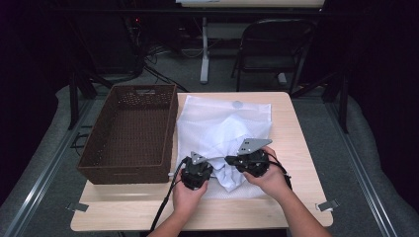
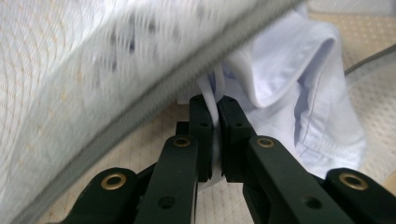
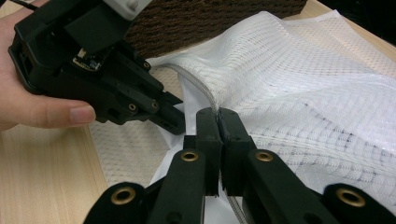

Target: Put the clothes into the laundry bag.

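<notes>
Left gripper [image 2: 218,100] level, clamped on shirt [image 2: 299,84]

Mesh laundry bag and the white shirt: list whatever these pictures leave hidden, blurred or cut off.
- White shirt, high view: mostly covered by the mesh laundry bag; its full shape stays hidden.
- Bag's zipper edge, left gripper view: blurred, so the teeth cannot be made out.
- Left gripper: shut on shirt fabric; how much cloth is pinched is hidden by the jaws.
- Right gripper: shut on the bag's edge; the bottom frame edge cuts it off.
- Brown basket: inside too dark to check.
</notes>
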Motion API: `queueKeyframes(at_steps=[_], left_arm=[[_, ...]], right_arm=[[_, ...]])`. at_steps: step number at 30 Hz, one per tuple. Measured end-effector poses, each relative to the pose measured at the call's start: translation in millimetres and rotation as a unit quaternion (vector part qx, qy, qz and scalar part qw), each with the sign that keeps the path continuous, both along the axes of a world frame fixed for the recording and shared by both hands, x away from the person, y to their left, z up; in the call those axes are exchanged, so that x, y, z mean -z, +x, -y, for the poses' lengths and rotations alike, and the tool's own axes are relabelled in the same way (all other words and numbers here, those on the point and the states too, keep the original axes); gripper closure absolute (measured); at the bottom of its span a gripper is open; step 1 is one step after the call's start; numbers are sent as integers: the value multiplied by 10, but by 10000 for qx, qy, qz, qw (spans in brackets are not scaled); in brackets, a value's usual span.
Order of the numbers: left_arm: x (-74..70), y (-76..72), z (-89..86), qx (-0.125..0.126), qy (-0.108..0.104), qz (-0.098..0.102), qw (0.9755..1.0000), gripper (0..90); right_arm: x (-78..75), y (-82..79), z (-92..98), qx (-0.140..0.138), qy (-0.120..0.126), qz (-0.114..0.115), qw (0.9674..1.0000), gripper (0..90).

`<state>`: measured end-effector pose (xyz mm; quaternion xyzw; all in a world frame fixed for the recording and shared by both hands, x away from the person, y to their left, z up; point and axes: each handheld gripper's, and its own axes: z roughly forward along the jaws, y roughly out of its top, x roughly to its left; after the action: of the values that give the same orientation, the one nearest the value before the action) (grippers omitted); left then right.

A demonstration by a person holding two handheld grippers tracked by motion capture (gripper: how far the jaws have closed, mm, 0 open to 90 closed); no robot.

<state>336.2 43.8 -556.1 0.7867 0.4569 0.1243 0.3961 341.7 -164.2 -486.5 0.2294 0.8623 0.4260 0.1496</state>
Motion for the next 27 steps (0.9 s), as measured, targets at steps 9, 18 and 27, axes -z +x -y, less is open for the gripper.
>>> queueKeyframes(at_steps=[9,18,27], left_arm=[[-41,85,72,-20,-57,-3,10000,854],[-27,142,83,-142,-210,-20,9997,853],[-31,202,81,-328,-380,8,9987,851]], right_arm=[[-7,-19,-27,-57,-12,21,10000,881],[-3,-36,-59,-94,-23,9,10000,881],[3,-49,-95,-197,-31,-3,9998,883]])
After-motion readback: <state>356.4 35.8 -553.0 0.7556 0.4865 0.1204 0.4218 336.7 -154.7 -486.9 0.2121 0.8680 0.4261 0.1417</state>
